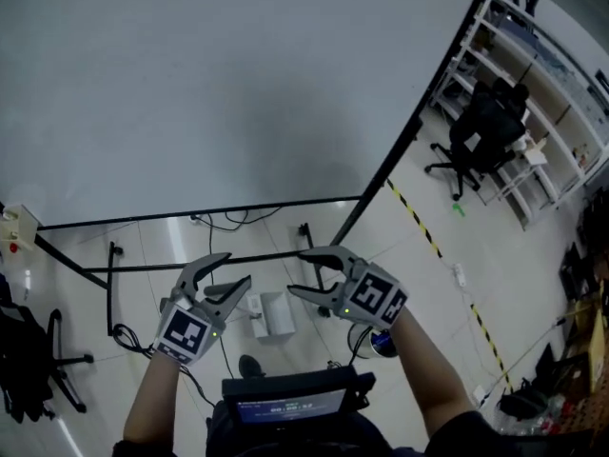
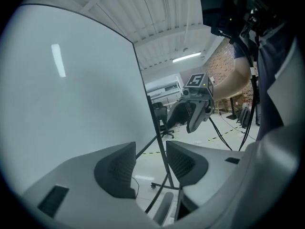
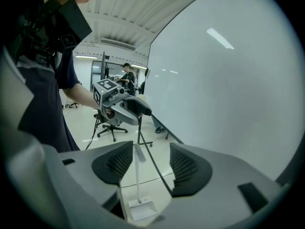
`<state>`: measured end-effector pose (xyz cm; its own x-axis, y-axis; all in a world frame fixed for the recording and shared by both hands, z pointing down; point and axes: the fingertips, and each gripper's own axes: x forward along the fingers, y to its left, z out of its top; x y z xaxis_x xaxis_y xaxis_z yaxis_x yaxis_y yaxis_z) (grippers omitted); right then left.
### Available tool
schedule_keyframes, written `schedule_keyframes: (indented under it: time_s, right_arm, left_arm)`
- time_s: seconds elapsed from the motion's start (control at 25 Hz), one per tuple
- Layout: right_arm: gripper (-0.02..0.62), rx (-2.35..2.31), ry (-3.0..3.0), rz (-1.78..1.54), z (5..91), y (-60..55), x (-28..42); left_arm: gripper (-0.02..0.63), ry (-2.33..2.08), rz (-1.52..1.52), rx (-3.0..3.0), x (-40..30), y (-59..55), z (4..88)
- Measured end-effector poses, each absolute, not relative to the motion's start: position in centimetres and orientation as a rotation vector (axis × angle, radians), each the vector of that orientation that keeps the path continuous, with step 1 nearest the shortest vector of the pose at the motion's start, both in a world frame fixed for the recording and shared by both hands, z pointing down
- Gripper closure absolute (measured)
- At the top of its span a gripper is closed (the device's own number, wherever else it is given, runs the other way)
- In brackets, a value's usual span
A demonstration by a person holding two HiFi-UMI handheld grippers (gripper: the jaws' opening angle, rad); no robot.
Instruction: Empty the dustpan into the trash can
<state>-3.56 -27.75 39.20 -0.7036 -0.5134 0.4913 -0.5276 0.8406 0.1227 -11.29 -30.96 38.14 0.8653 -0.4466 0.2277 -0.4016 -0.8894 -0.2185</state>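
A white long-handled dustpan (image 1: 275,313) stands on the floor below and between my two grippers. In the right gripper view the dustpan (image 3: 139,207) shows low between the jaws, with its thin handle upright. My left gripper (image 1: 236,268) is open and empty, held in the air at the left. At the right, my right gripper (image 1: 297,272) is also open and empty, its jaws turned toward the left one. Each gripper view sees the other gripper: the right gripper (image 2: 198,104) and the left gripper (image 3: 121,104). A round bluish object (image 1: 382,343) peeks out under my right wrist; I cannot tell what it is.
A big white board (image 1: 219,84) on a black wheeled frame (image 1: 228,260) stands just ahead. Cables trail on the floor below it. Yellow-black tape (image 1: 447,265) crosses the floor at right. A person sits on an office chair (image 1: 481,131) by white shelving (image 1: 547,84). Another black chair (image 1: 29,360) is at the left.
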Motion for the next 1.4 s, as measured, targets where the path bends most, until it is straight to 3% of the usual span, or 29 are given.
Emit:
schedule_keyframes:
  time_s: [0.64, 1.2, 1.32, 1.4]
  right_arm:
    - [0.33, 0.91, -2.581, -0.022, 34.8, -20.6, 7.9]
    - [0.362, 0.782, -2.705, -0.126, 32.1, -19.1, 9.0]
    - [0.368, 0.74, -2.744, -0.153, 31.4, -19.1, 8.1]
    - [0.382, 0.724, -2.781, -0.139, 30.7, -19.5, 7.2]
  left_arm:
    - [0.42, 0.728, -0.43, -2.714, -1.9, -23.7, 30.9]
    - [0.422, 1.04, -0.287, -2.713, -2.0, -23.0, 27.1]
    - [0.477, 1.068, -0.298, -2.71, -2.4, -22.7, 26.9]
    - [0.477, 1.088, -0.297, -2.719, -3.2, -23.0, 26.9]
